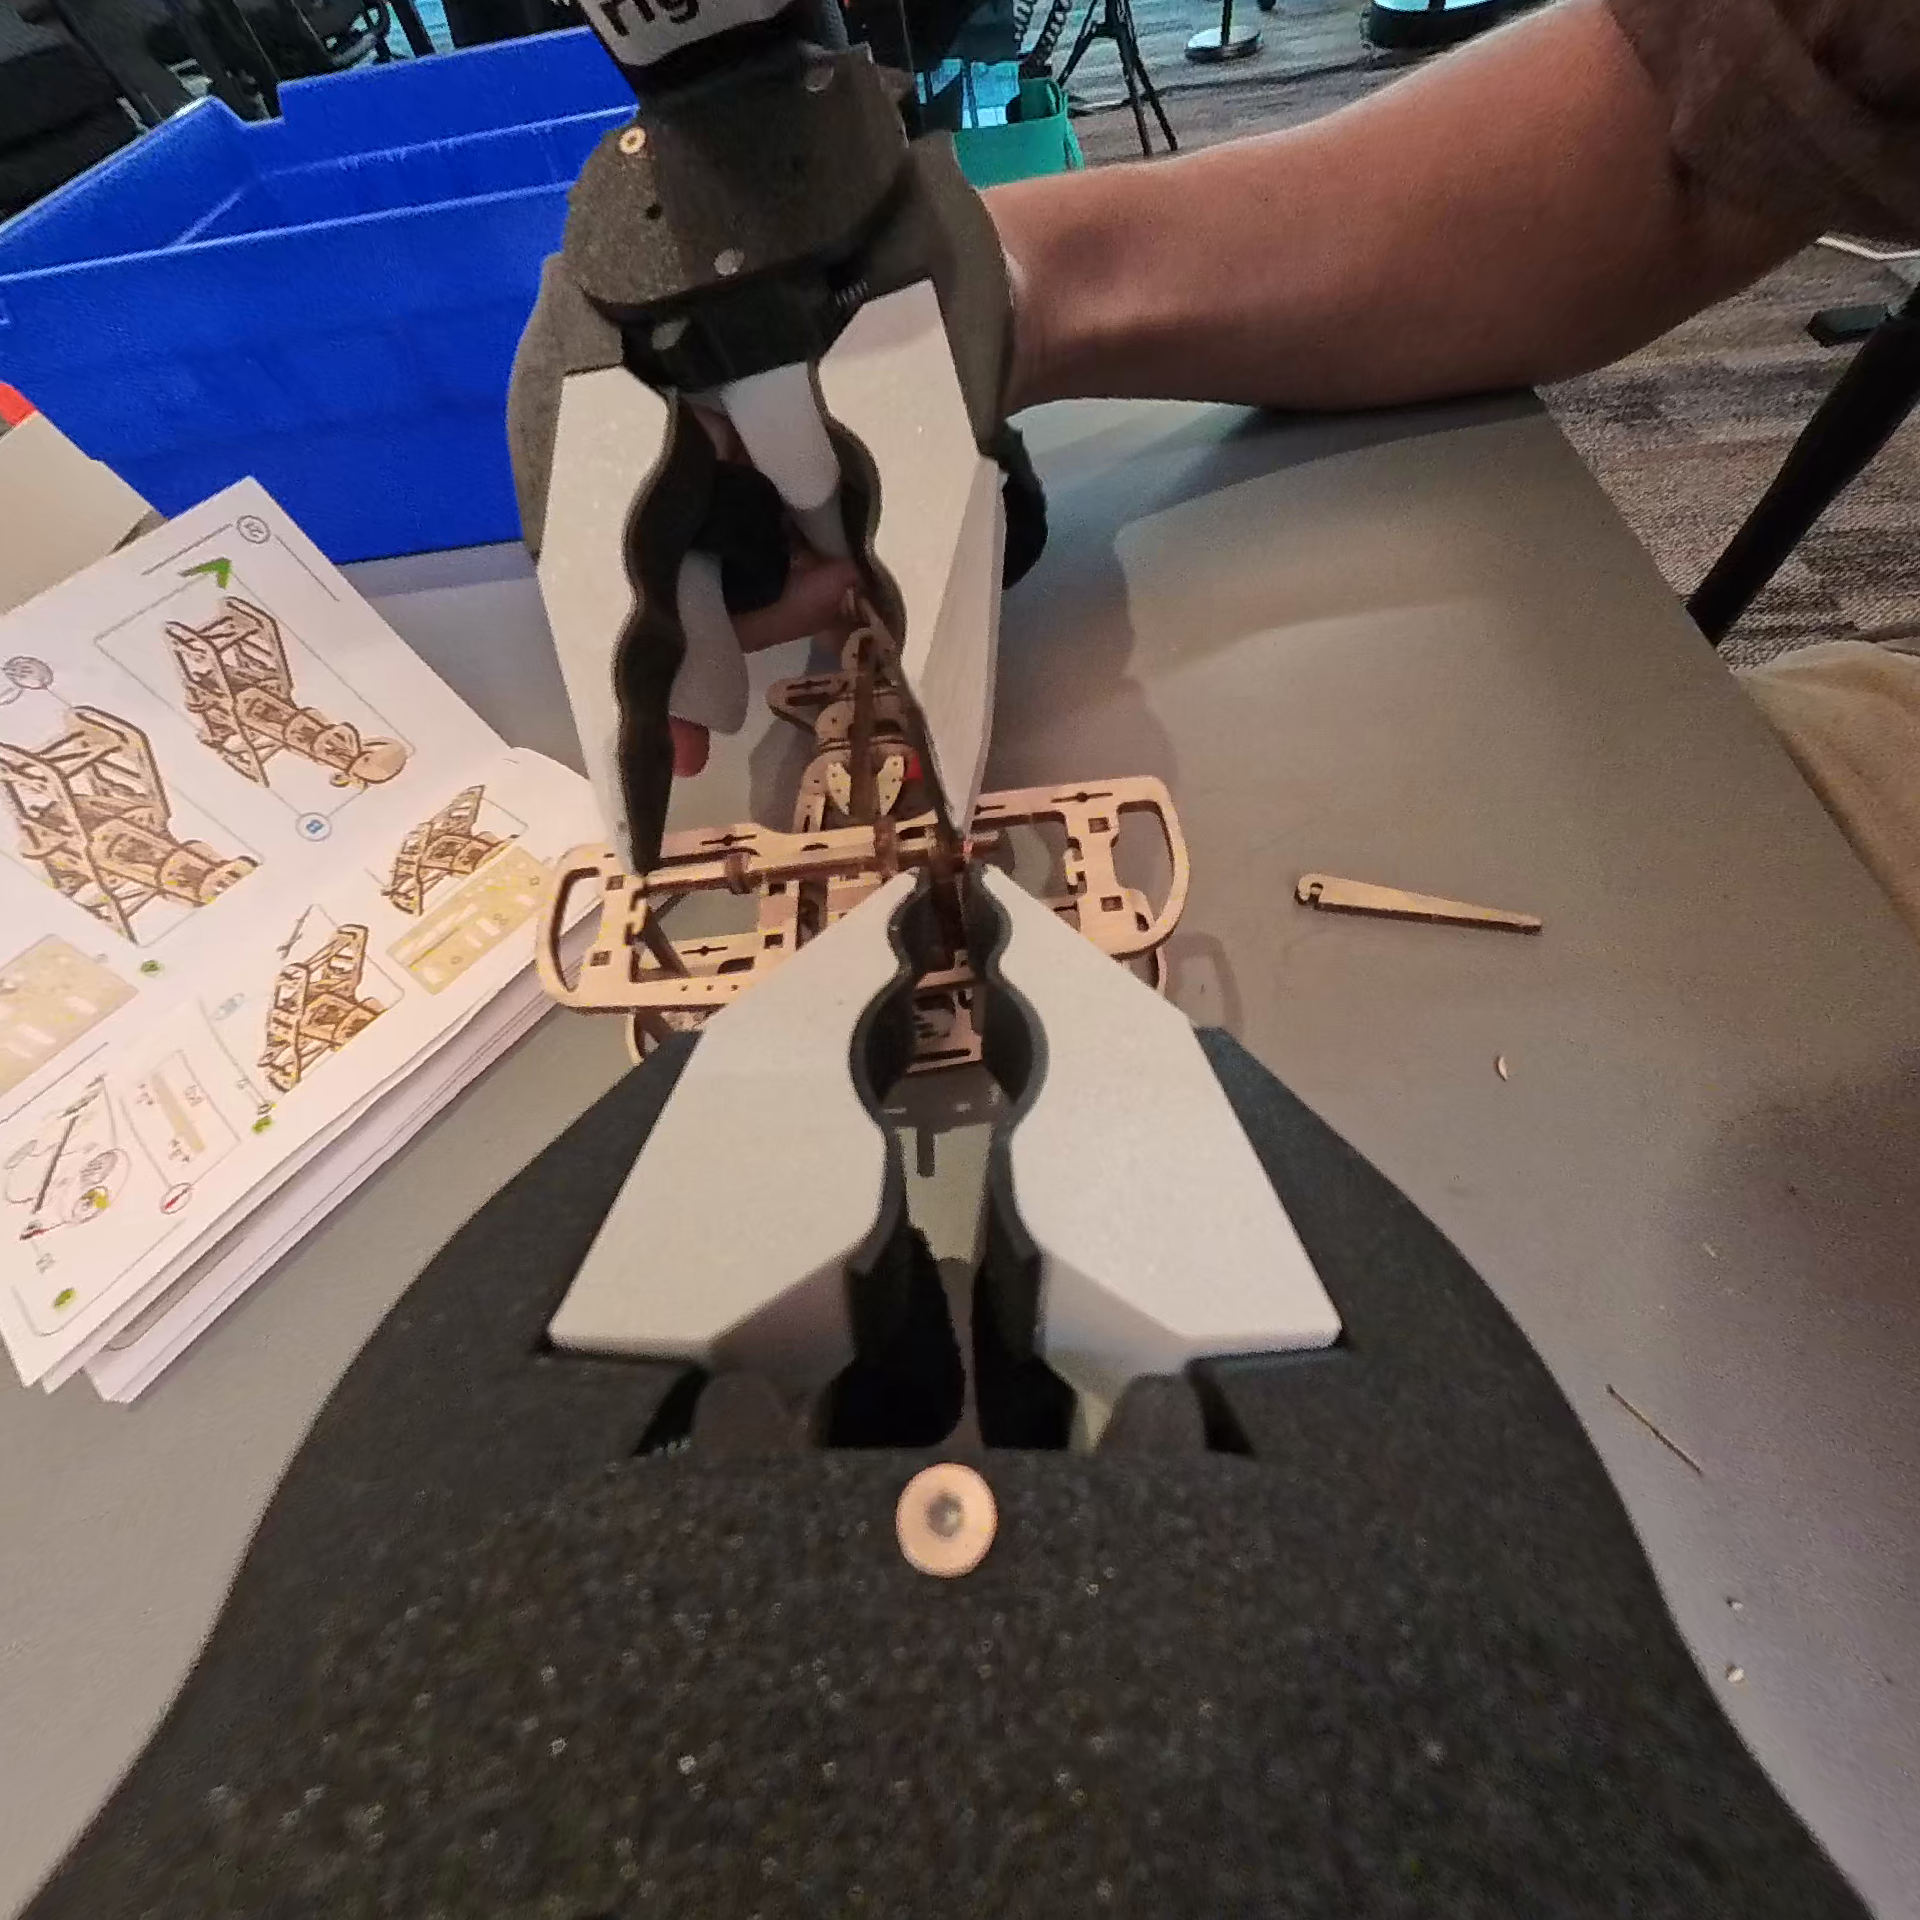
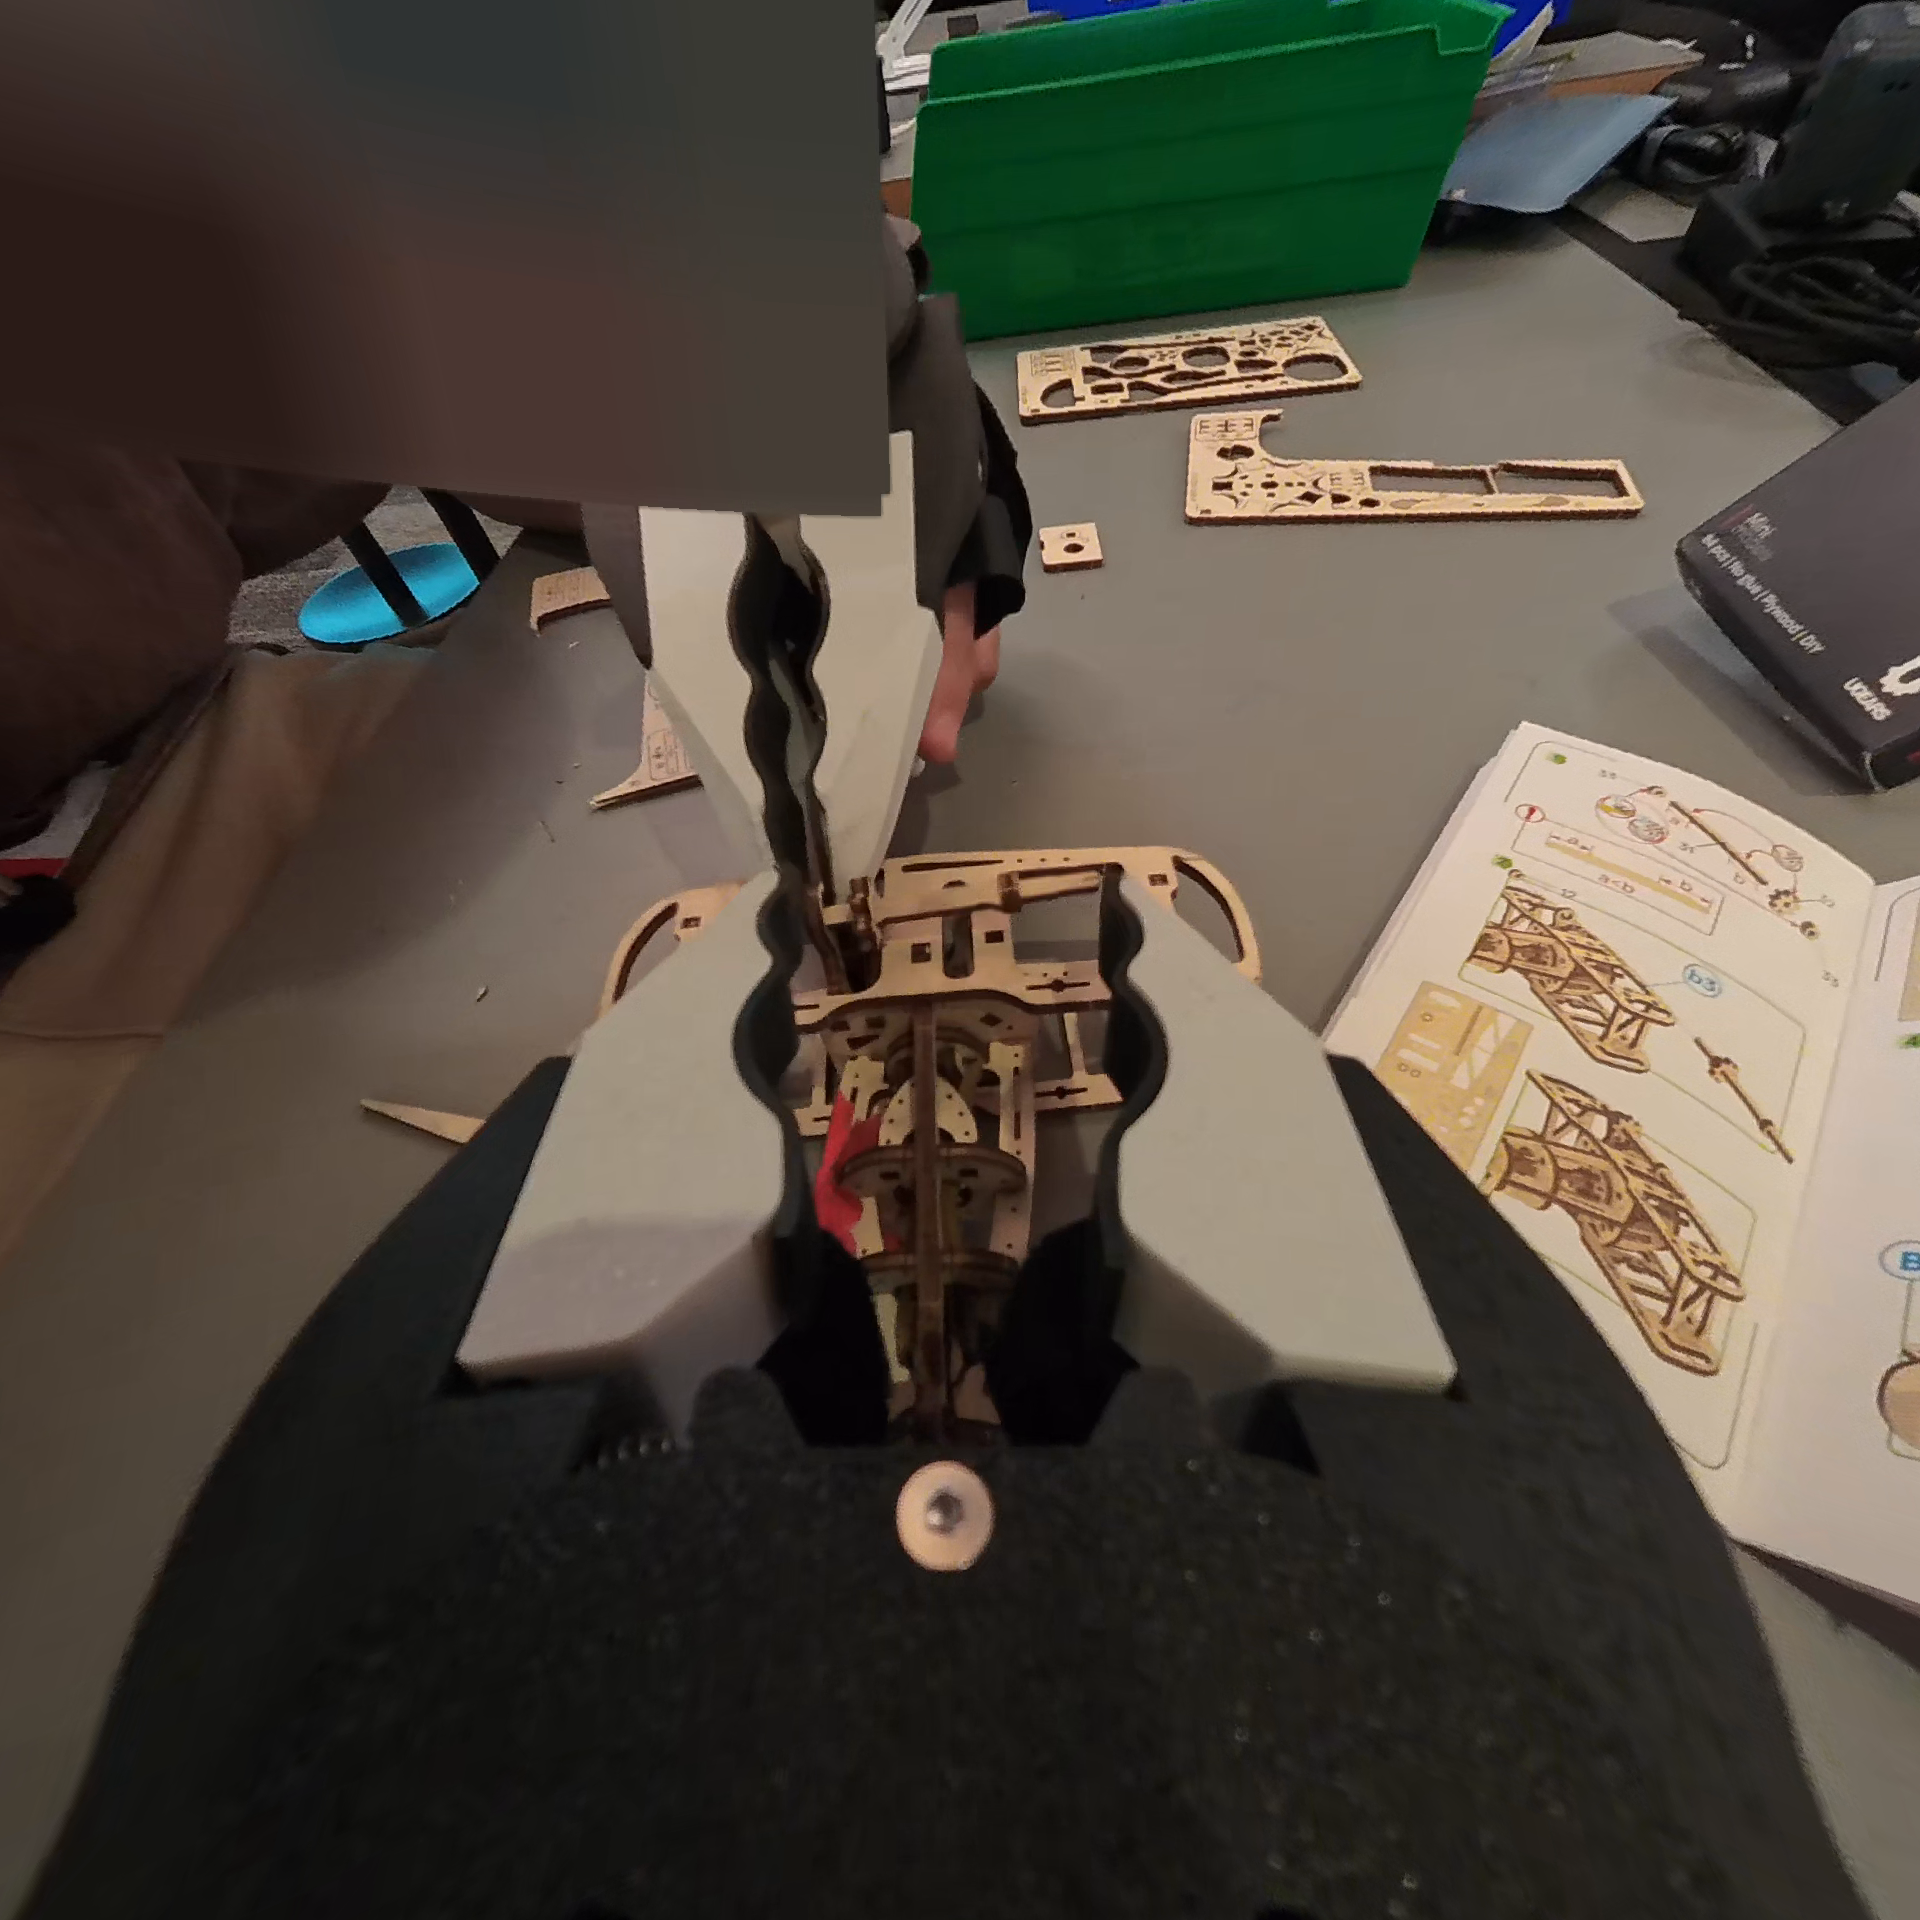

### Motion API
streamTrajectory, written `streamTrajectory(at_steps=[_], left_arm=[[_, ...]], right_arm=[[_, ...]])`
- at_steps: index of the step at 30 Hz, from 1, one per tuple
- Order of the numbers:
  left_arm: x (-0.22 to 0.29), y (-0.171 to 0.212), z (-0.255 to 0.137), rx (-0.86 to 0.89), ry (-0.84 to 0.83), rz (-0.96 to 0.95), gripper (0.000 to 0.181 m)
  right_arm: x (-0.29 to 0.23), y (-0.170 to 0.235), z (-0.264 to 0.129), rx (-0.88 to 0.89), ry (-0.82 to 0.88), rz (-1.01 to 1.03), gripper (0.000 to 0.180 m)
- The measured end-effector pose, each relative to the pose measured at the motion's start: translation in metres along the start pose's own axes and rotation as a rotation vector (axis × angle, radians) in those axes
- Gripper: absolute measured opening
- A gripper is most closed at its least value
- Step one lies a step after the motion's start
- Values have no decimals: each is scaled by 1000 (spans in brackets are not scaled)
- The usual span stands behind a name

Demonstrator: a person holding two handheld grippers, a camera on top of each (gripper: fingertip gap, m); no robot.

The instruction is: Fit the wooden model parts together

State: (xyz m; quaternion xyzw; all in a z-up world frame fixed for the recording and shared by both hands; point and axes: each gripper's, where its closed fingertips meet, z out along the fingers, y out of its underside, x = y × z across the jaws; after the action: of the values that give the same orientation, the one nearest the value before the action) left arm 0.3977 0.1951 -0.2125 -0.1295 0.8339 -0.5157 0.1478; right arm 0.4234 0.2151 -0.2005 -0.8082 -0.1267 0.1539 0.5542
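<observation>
A wooden biplane model [image 1: 1101, 883] lies on the grey table [image 1: 1455, 1143]. My left gripper [image 1: 940, 883] is shut on a thin dark wooden strut [image 1: 938, 914], which stands at the middle of the top wing. My right gripper [image 1: 800, 836] comes in from the far side, and its white fingers [image 1: 592, 623] straddle the fuselage. In the right wrist view my right gripper [image 2: 945, 894] closes around the model [image 2: 1039, 1008] at its fuselage and centre wing. There the left gripper [image 2: 821, 883] comes down from above with the strut [image 2: 836, 935] in its tips.
An instruction booklet [image 1: 208, 883] lies beside the model; it also shows in the right wrist view [image 2: 1610, 1091]. A loose wooden wedge [image 1: 1413, 904] lies on the table. A blue bin [image 1: 291, 312], a green bin [image 2: 1195, 177], two punched wooden sheets [image 2: 1184, 369] [image 2: 1403, 483] and a dark box [image 2: 1818, 592] ring the work spot. The grippers are tip to tip, or close to it.
</observation>
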Motion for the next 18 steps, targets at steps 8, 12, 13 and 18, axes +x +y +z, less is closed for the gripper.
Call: streamTrajectory(at_steps=[8,12,13,18], left_arm=[[0,0,0,0,16,-13,2],[0,0,0,0,18,-14,1],[0,0,0,0,19,-16,1],[1,0,0,1,27,-16,1]], right_arm=[[-5,5,-1,-17,-22,-36,57],[-8,6,-1,-20,-36,-53,47],[-8,5,-1,-19,-33,-58,47],[-8,7,-2,-29,-42,-39,48]])
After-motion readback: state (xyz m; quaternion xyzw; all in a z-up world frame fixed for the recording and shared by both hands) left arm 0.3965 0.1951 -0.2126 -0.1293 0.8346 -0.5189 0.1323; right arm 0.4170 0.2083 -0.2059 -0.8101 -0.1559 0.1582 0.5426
